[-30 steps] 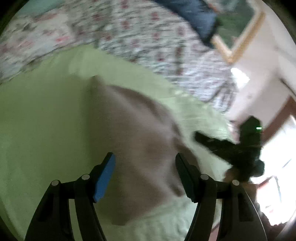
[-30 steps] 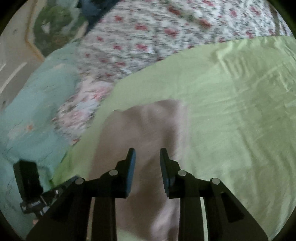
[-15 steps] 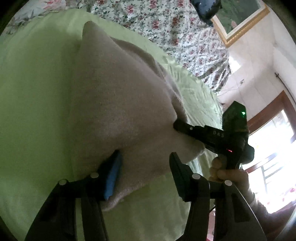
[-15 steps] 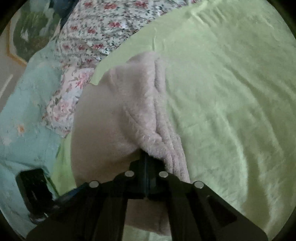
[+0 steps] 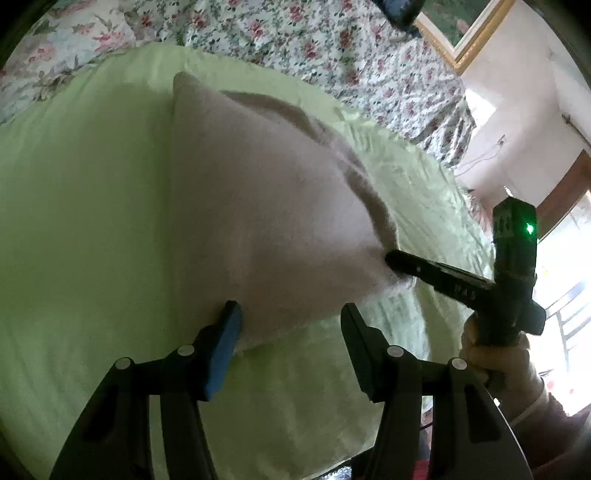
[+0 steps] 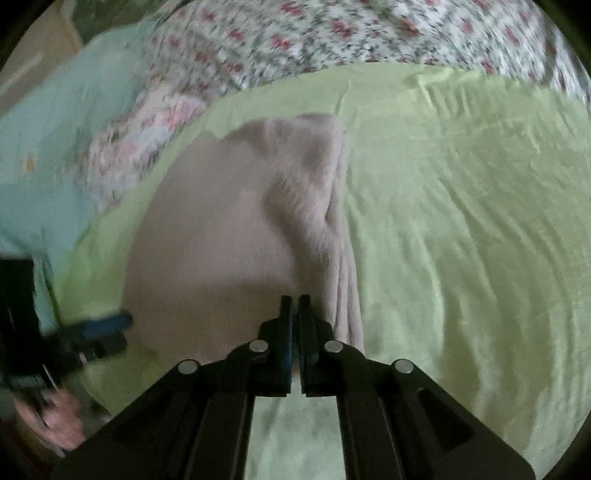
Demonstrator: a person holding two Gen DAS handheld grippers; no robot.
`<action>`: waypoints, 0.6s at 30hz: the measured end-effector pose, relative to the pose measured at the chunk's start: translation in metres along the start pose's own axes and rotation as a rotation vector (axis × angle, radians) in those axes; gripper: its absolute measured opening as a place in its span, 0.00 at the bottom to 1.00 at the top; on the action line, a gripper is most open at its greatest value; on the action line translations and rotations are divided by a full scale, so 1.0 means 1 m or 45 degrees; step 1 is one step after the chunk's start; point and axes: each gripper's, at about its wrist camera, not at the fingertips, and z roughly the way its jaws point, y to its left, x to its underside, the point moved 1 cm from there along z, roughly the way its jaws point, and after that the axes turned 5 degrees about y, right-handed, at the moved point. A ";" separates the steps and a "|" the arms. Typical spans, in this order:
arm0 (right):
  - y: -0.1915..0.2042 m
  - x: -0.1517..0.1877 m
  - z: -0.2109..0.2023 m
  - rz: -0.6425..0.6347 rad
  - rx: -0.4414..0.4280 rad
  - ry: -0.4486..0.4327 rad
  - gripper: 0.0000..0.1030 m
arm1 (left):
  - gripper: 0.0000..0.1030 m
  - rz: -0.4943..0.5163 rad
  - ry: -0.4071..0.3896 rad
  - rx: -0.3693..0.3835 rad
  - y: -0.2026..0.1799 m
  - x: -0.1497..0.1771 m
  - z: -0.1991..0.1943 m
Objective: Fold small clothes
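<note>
Closest in, the left gripper [image 5: 291,325] has its jaws partly apart and opening a little; the near edge of the pale fuzzy garment [image 5: 273,221] lies between them, the blue-padded finger against the cloth on one side, the other finger clear of it, so nothing is pinched there. From the right wrist view that same gripper [image 6: 110,332] is only a blurred blue-and-black shape at the garment's left near corner, with a smeared hand [image 6: 55,417] beneath it.

The right gripper [image 6: 294,302] has its jaws pressed together on the garment's [image 6: 221,229] near edge, beside a bunched ridge of folds; exactly how much cloth is caught is hidden by the fingers. In the left wrist view this gripper [image 5: 393,260] enters from the right, its tip sunk into the fluffy fabric, a green light glowing on its body, and the person's right hand [image 5: 495,354] is partly cut off at the frame edge.

The garment lies on the light green sheet [image 6: 461,240], its middle raised and its underside unseen. What sort of garment it is I cannot make out.

Farther back a floral bedspread [image 5: 314,40] runs across, blurred in the right view, with a pale blue cloth [image 6: 48,155] to the left. At the far right, a gilt picture frame [image 5: 476,33] is cropped.
</note>
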 end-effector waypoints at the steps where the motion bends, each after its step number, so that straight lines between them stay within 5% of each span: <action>1: 0.001 0.004 0.002 -0.023 0.027 0.012 0.03 | 0.55 0.000 0.010 -0.018 0.001 0.002 0.003; 10: -0.007 0.006 0.013 -0.034 0.084 0.022 0.03 | 0.55 0.036 0.021 -0.146 -0.008 0.007 0.011; 18: -0.008 0.018 0.001 0.009 0.076 0.019 0.03 | 0.56 0.000 0.040 -0.137 -0.002 0.019 0.002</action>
